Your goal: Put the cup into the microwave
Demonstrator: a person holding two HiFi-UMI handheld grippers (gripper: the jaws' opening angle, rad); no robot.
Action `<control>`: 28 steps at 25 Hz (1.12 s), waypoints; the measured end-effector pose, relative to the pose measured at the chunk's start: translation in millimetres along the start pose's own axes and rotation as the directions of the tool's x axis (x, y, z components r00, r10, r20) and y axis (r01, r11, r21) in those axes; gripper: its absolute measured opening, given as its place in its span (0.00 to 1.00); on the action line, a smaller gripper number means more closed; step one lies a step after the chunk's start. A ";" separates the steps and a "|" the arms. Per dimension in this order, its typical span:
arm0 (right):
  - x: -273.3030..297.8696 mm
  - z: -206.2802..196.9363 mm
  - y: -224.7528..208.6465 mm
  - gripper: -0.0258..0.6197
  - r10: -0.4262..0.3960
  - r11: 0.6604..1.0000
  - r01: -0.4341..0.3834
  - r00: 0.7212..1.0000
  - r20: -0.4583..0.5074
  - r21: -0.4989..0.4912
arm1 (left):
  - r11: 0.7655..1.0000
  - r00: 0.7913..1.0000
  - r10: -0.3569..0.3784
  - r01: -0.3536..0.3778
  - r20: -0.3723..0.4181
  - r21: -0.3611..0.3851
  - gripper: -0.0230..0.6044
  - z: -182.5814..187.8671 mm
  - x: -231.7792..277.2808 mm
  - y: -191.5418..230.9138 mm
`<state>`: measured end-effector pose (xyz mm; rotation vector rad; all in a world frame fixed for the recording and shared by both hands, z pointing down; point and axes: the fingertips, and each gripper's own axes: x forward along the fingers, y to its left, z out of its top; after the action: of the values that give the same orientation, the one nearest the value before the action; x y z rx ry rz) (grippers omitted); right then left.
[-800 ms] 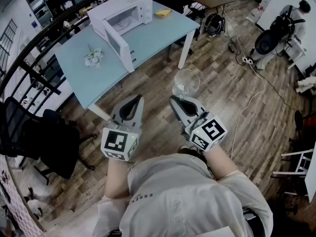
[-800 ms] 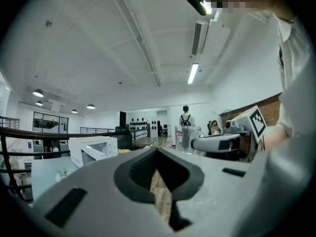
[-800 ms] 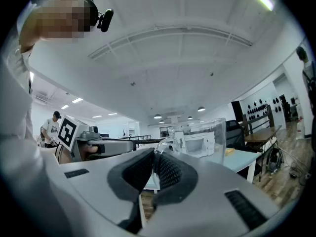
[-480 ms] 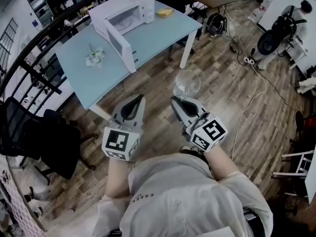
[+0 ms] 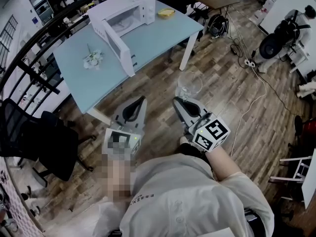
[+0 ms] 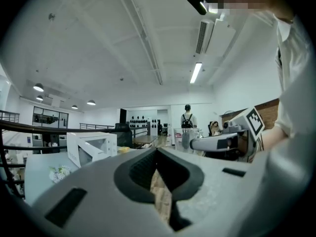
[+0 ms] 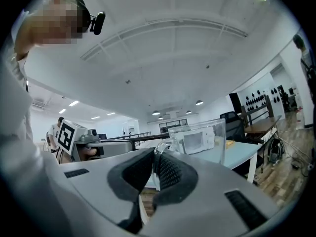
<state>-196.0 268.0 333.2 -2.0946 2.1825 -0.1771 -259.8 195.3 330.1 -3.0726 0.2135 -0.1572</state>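
A white microwave oven (image 5: pixel 126 11) stood on a pale blue tabletop (image 5: pixel 158 36) with its door (image 5: pixel 118 46) swung wide open. The person stood on the wood-plank floor (image 5: pixel 232 83), well apart from the microwave and off the tabletop's near edge, with a grey two-jaw gripper in each hand.

The right gripper (image 5: pixel 179 101) had its jaws clamped on the thin handle of a clear glass cup (image 5: pixel 189 84). The cup hung upright in the air just beyond the jaw tips, over the floor and short of the tabletop, on the near side of the microwave. In the right gripper view the glass handle ran between the dark ribbed pads (image 7: pixel 171 172), and the microwave showed through the cup's wall.

The left gripper (image 5: pixel 141 100) was held level just beside the right one, on the side toward the microwave's open door. Its jaws were together with nothing between them. In the left gripper view the tips met, and only a sliver of floor showed through the gap behind them.

A small bunch of white flowers (image 5: pixel 92 58) lay on the tabletop left of the microwave's door. A yellow object (image 5: pixel 166 13) lay just right of the microwave.
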 end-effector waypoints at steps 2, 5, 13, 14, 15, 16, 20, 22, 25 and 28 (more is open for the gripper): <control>6.6 -2.1 -12.8 0.07 0.023 1.000 -0.023 1.000 -0.011 0.001 | 1.000 1.000 0.013 -0.013 -0.008 -0.004 0.04 -3.1 13.1 4.4; 18.0 -1.2 -37.1 0.07 0.077 0.997 -0.077 0.997 -0.013 -0.005 | 0.999 0.999 0.048 -0.049 -0.018 -0.012 0.04 -5.5 39.7 12.9; 64.3 14.3 -150.7 0.07 0.261 0.965 -0.261 0.964 -0.046 0.008 | 0.979 0.978 0.203 -0.204 -0.047 -0.015 0.04 6.8 156.6 36.4; 70.8 19.6 -167.0 0.07 0.282 0.959 -0.282 0.958 -0.050 0.008 | 0.975 0.974 0.220 -0.221 -0.045 -0.012 0.04 11.8 172.9 39.1; 76.9 24.4 -182.8 0.07 0.303 0.953 -0.304 0.951 -0.055 0.006 | 0.971 0.970 0.239 -0.240 -0.042 -0.010 0.04 16.4 188.3 41.9; 82.6 28.3 -198.1 0.07 0.323 0.946 -0.324 0.944 -0.061 0.002 | 0.965 0.965 0.260 -0.261 -0.041 -0.010 0.04 19.9 202.7 44.8; 100.9 37.3 -254.0 0.07 0.385 0.922 -0.386 0.919 -0.084 -0.005 | 0.946 0.945 0.322 -0.324 -0.058 -0.026 0.04 20.1 257.2 54.0; 108.0 37.2 -277.1 0.07 0.412 0.910 -0.414 0.906 -0.098 0.000 | 0.936 0.935 0.346 -0.349 -0.076 -0.037 0.04 15.2 279.4 57.3; 116.8 30.7 -308.1 0.07 0.435 0.900 -0.437 0.892 -0.125 0.013 | 0.926 0.925 0.367 -0.374 -0.102 -0.055 0.04 5.3 306.1 58.5; 128.9 24.4 -332.1 0.07 0.445 0.895 -0.444 0.885 -0.136 0.039 | 0.919 0.916 0.378 -0.389 -0.135 -0.067 0.04 -4.5 324.2 62.6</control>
<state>130.2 125.5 362.6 -1.5554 2.6699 -0.2960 50.7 87.5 362.1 -3.0345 0.8451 -0.3179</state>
